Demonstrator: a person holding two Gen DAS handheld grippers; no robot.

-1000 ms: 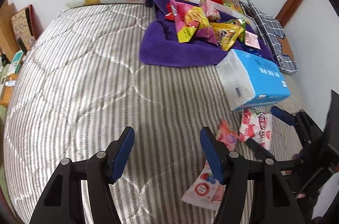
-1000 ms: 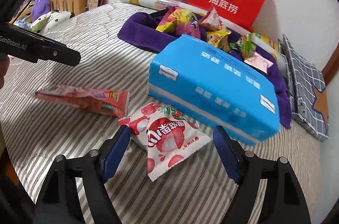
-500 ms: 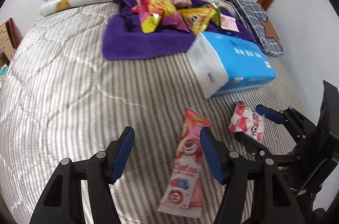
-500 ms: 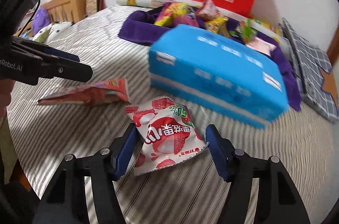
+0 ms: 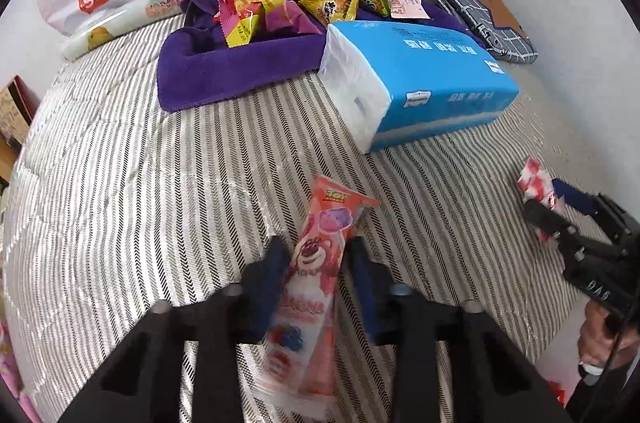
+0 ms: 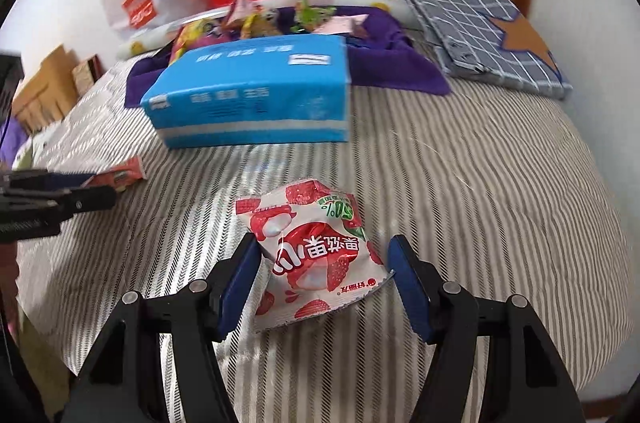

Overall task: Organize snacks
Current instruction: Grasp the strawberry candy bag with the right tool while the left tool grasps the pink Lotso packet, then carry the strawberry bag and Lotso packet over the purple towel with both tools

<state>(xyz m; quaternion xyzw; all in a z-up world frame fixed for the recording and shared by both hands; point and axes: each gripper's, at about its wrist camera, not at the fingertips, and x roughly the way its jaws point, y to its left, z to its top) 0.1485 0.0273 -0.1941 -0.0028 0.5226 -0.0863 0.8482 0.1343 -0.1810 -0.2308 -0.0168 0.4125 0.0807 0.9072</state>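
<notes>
- Left wrist view: the left gripper (image 5: 316,265) has just closed its fingers onto the long pink snack (image 5: 316,263) lying on the bed (image 5: 120,183), pinching it narrow for lifting.
- Right wrist view: the right gripper (image 6: 324,271) fingers, half open after closing in, straddle the lychee packet (image 6: 312,251) without visibly squeezing it, ready to grip.

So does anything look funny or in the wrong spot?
Yes. Most snacks sit piled on the purple towel, but the long pink snack packet and the strawberry candy bag lie apart on the striped bed cover, each between a gripper's fingers.
</notes>
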